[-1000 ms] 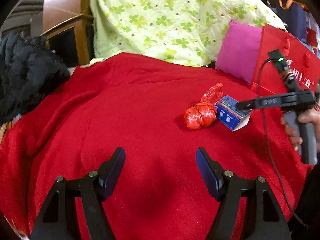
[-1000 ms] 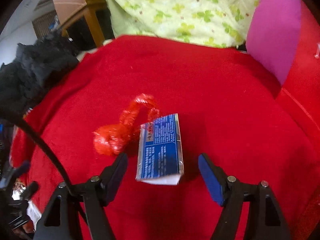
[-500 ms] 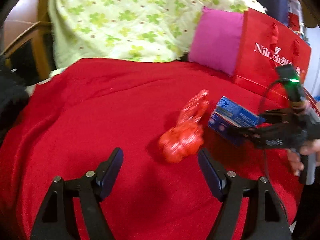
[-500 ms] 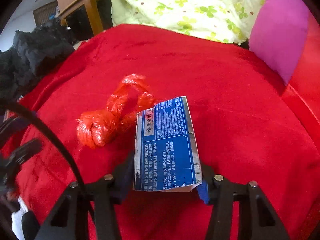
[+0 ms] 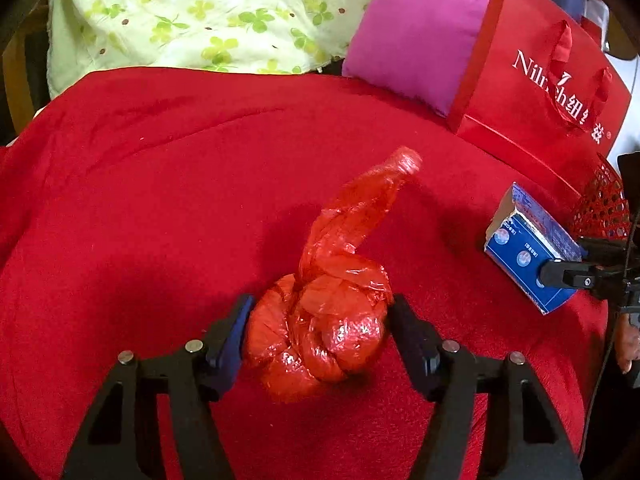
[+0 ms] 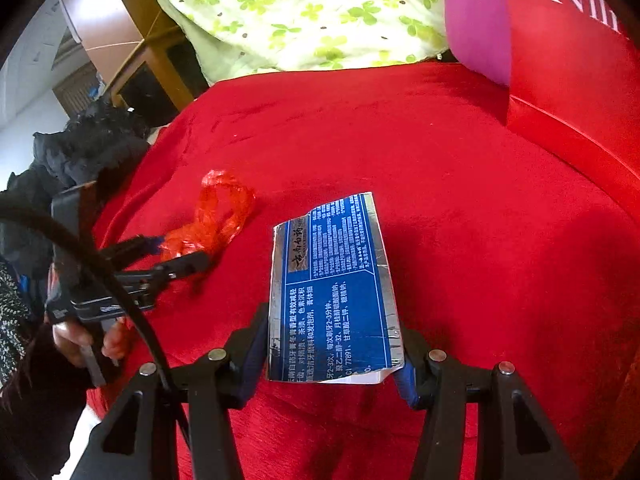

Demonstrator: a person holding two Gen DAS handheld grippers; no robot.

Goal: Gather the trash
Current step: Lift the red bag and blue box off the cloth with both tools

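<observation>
A knotted red plastic bag (image 5: 320,320) lies on the red blanket (image 5: 160,168). My left gripper (image 5: 320,332) straddles its round bundle, and the jaws are closing, with both pads touching the bag's sides. The bag's twisted tail sticks up behind. In the right wrist view the same bag (image 6: 216,216) sits between the left gripper's fingers (image 6: 188,260). My right gripper (image 6: 334,356) is shut on a blue and silver cardboard box (image 6: 332,288), gripped by its near end. From the left wrist view, that box (image 5: 528,248) hangs at the right in the right gripper (image 5: 568,272).
A red paper shopping bag (image 5: 540,92) stands at the back right beside a pink cushion (image 5: 412,36). A green floral quilt (image 5: 200,20) lies behind the blanket. A red mesh basket (image 5: 604,208) shows at the right edge. A black jacket (image 6: 88,148) lies at the left.
My left gripper has moved forward up to the red bag and its jaws have narrowed around it. My right gripper has shut on the blue box and carried it away from the bag.
</observation>
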